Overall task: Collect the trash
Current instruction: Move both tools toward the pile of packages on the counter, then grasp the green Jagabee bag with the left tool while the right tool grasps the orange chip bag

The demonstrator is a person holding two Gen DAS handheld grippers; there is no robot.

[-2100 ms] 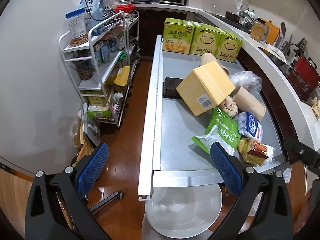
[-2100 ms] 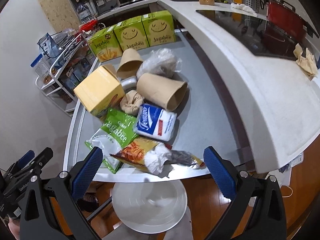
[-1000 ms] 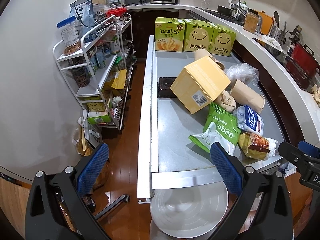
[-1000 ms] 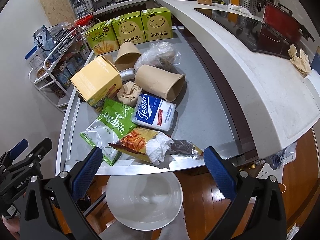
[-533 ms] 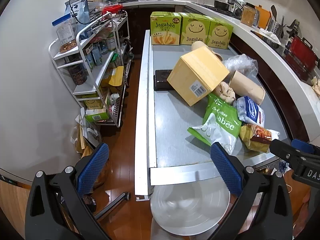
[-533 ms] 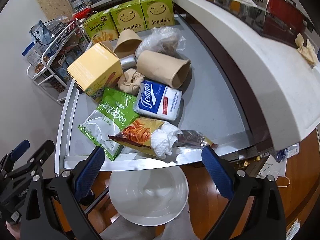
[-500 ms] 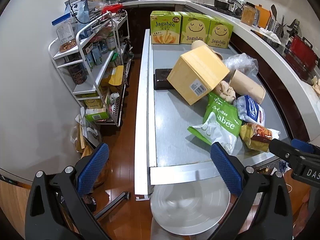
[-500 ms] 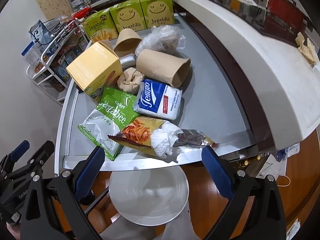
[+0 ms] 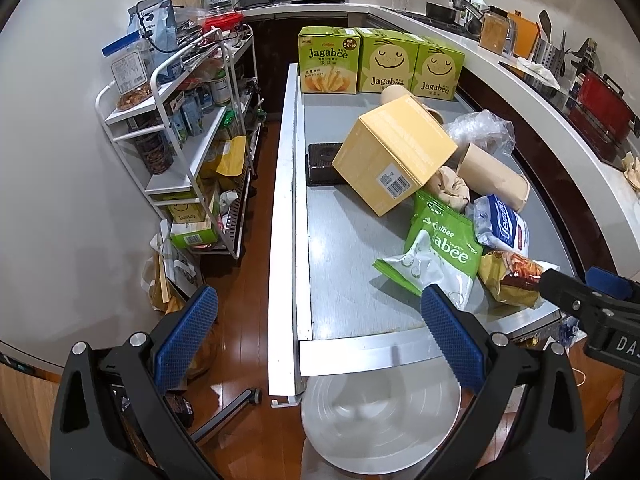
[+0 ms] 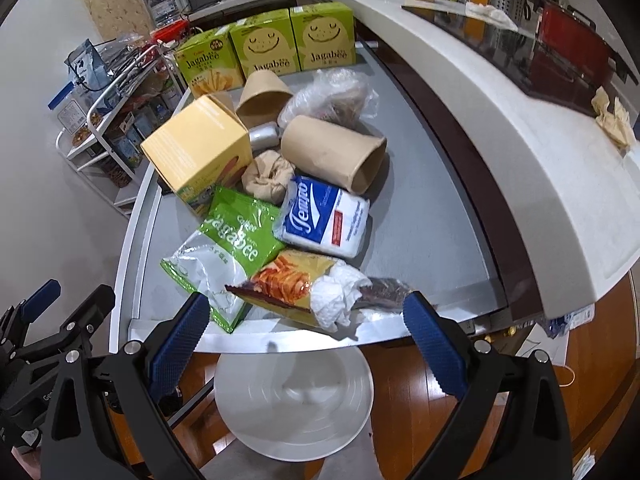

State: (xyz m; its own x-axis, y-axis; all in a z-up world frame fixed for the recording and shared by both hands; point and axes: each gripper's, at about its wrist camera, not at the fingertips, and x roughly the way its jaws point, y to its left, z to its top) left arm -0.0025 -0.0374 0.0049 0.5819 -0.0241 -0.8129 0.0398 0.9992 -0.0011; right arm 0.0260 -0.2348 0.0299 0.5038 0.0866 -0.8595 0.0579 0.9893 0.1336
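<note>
Between the wide-spread blue pads of the right gripper (image 10: 304, 332), which holds nothing, lie the near edge of the steel worktop (image 10: 432, 216) and a white bin (image 10: 294, 396) on the floor below it. Just past the pads, at that near edge, sit a crumpled white tissue (image 10: 336, 294) on an orange snack wrapper (image 10: 286, 278), now closer to the fingers than half a second ago, as the gripper has eased toward the pile. Beside them lie a green Jagabee bag (image 10: 234, 240) and a blue-and-white Tempo tissue pack (image 10: 324, 218); farther in are a crumpled brown paper ball (image 10: 268, 176), a tipped brown paper cup (image 10: 332, 154), a tilted yellow box (image 10: 198, 150) and a clear plastic bag (image 10: 332, 94). Three Jagabee cartons (image 10: 264, 50) stand along the far edge. The left gripper (image 9: 320, 332), also wide open and empty, hovers off the worktop's near left corner, its view barely changed. A white wire rack (image 9: 180, 128) stands left of the worktop.
</note>
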